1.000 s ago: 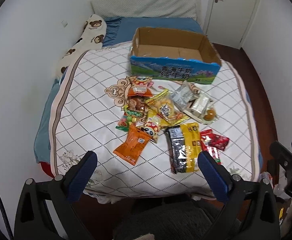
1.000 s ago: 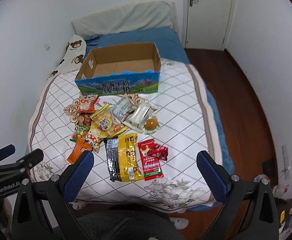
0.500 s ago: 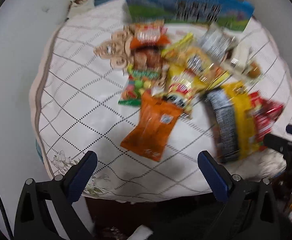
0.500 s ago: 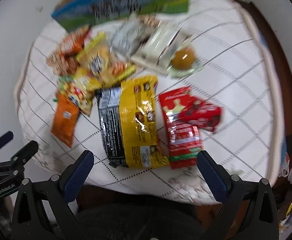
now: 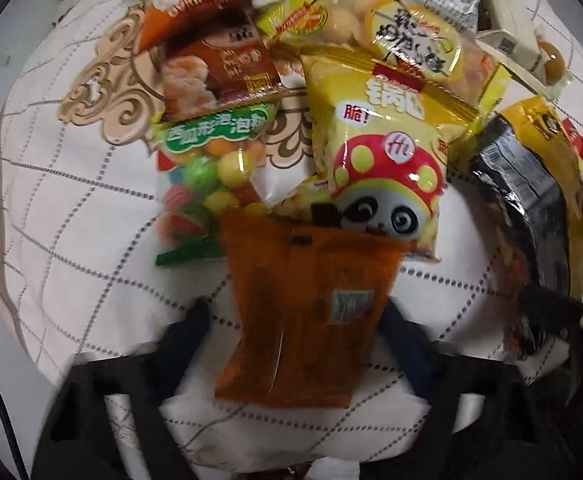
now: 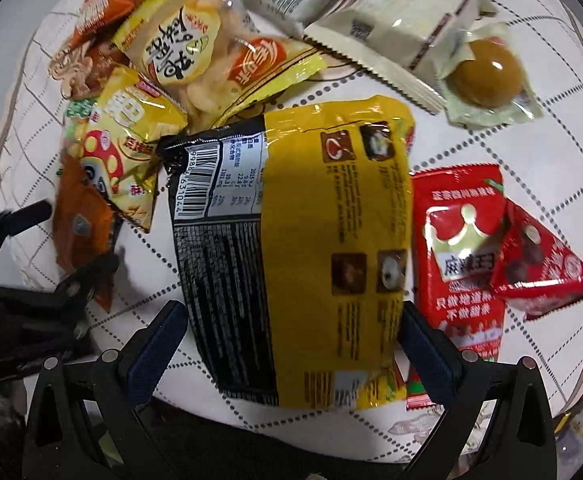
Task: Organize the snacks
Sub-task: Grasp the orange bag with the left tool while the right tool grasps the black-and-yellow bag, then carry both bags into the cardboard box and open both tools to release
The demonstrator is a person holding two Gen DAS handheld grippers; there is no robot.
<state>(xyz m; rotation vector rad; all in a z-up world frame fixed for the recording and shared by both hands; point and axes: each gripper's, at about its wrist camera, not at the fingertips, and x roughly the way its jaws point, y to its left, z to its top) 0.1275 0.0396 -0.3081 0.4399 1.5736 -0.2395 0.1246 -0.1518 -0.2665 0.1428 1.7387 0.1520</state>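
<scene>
A pile of snack packets lies on a white quilted bed cover (image 5: 71,200). My left gripper (image 5: 297,344) is open, its blue fingers on either side of an orange packet (image 5: 303,312). Beyond it lie a yellow panda packet (image 5: 383,160) and a gumball bag (image 5: 207,160). My right gripper (image 6: 291,344) is open, its fingers straddling the lower end of a big yellow and black packet (image 6: 291,240). Red packets (image 6: 463,248) lie just to its right. The left gripper (image 6: 31,280) shows at the left edge of the right wrist view, by the orange packet (image 6: 79,232).
Further back lie a yellow chips bag (image 6: 195,56), cream wrapped cakes (image 6: 403,28), a packed brown egg (image 6: 487,76) and an orange-brown packet (image 5: 211,52). The bed's near edge runs just under both grippers. The cardboard box is out of view.
Both grippers have dropped from a high view over the whole bed to close over the snacks. The left now straddles the orange packet, the right the yellow and black packet.
</scene>
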